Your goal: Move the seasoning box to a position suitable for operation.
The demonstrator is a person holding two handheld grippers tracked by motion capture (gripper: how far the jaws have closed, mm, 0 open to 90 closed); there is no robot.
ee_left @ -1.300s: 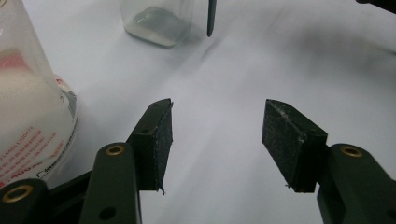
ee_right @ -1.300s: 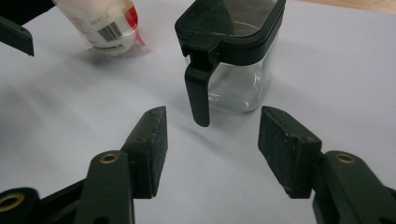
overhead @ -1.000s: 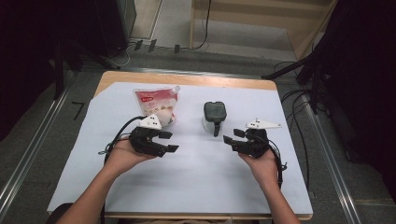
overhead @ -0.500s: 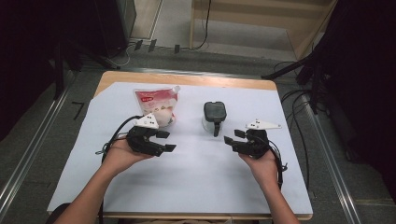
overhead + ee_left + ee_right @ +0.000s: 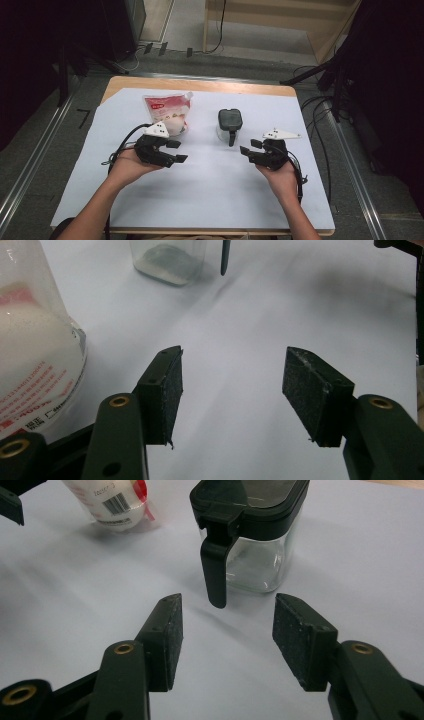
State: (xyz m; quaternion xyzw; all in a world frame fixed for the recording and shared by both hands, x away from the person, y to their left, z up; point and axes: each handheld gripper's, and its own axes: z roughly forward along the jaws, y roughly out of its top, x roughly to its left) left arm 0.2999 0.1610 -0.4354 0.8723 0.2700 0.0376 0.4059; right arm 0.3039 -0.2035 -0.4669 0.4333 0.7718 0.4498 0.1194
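Note:
A clear pouch (image 5: 167,112) with a red and white label and white contents lies at the back left of the white sheet. A small glass jar (image 5: 230,121) with a black lid and a black handle stands at the back centre. My left gripper (image 5: 179,151) is held just in front of the pouch, open and empty. In the left gripper view the pouch (image 5: 30,355) lies left of the open left gripper (image 5: 232,385). My right gripper (image 5: 248,147) is open to the front right of the jar. In the right gripper view the jar's handle (image 5: 215,575) hangs just beyond the open right gripper (image 5: 227,630).
A white sheet (image 5: 210,195) covers the wooden table, whose bare edge (image 5: 200,85) shows at the back. Metal rails (image 5: 30,165) run along both sides on the floor. Cables (image 5: 320,110) lie to the right.

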